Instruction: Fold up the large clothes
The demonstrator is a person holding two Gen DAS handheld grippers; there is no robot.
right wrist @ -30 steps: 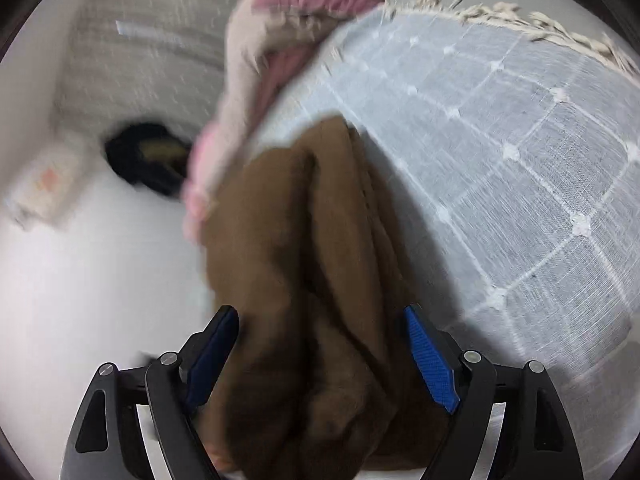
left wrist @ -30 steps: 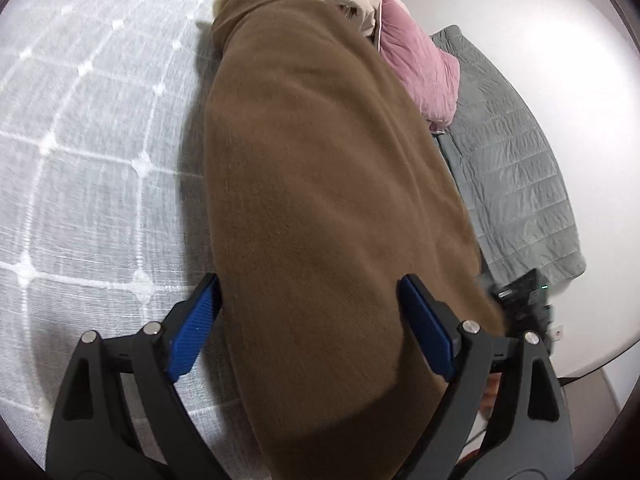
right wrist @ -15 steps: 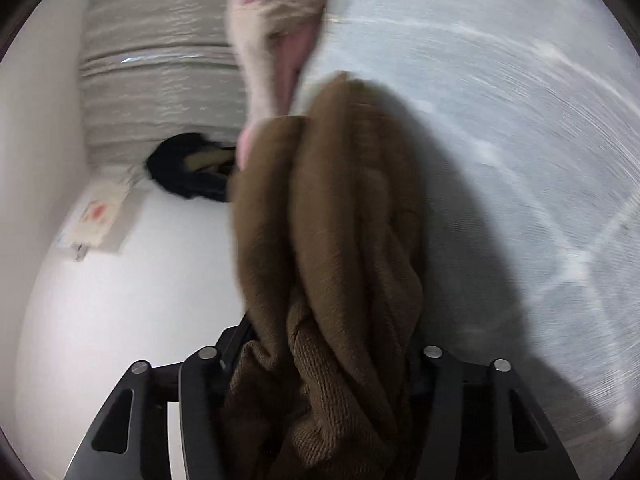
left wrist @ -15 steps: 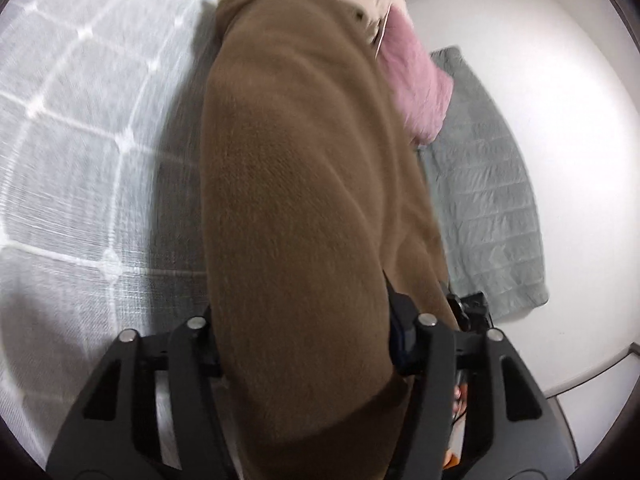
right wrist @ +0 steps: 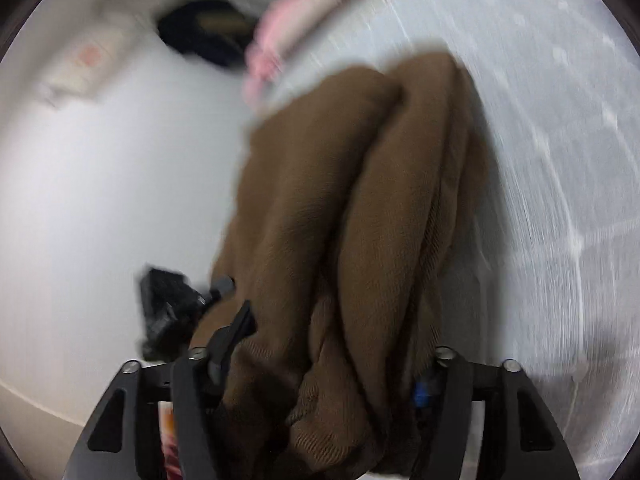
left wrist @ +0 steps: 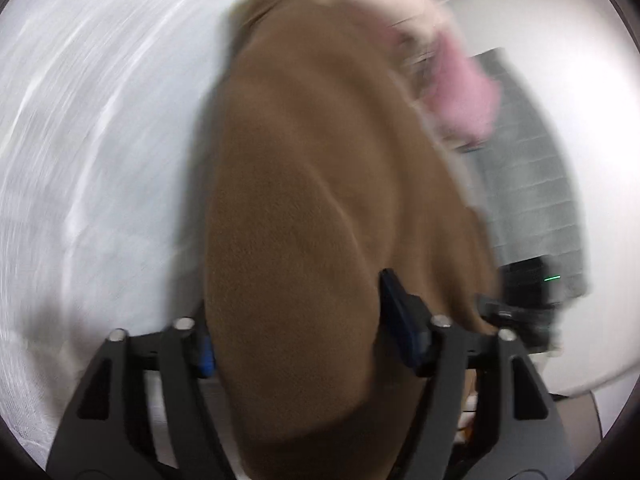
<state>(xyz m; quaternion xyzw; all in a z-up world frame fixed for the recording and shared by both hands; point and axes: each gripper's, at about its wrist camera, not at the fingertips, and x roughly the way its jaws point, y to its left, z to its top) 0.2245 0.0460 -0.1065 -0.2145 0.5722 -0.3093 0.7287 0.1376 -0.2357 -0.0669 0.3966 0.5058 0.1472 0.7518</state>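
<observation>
The brown sweater (left wrist: 320,216) runs as one long, thick roll straight ahead of the left gripper (left wrist: 296,328), from between its jaws at six o'clock up toward twelve o'clock, and its long axis lines up with the way the gripper points. It lies on the pale checked cloth (left wrist: 100,152) that covers the counter, with a pink garment (left wrist: 464,92) touching its far end near one o'clock and a grey quilted mat (left wrist: 528,176) off at three o'clock. The left jaws have just been opening, and the sweater fills the gap between them; the right-hand blue pad lies against the cloth, but in the blur I cannot tell whether the pads press or only flank the roll. From the right gripper (right wrist: 320,364) the same sweater (right wrist: 360,208) shows as bunched folds that rise from six o'clock toward one o'clock. Its jaws have also just been opening, with the sweater's bunched end packed between them, and again a firm pinch cannot be made out. A dark bag (right wrist: 208,32) sits well apart at eleven o'clock. Each gripper stands at one end of the roll, so neither is nearer the sweater than the other. I judge the coming move turns on that shared axis: both ends travelling together across the cloth to keep the roll straight.
</observation>
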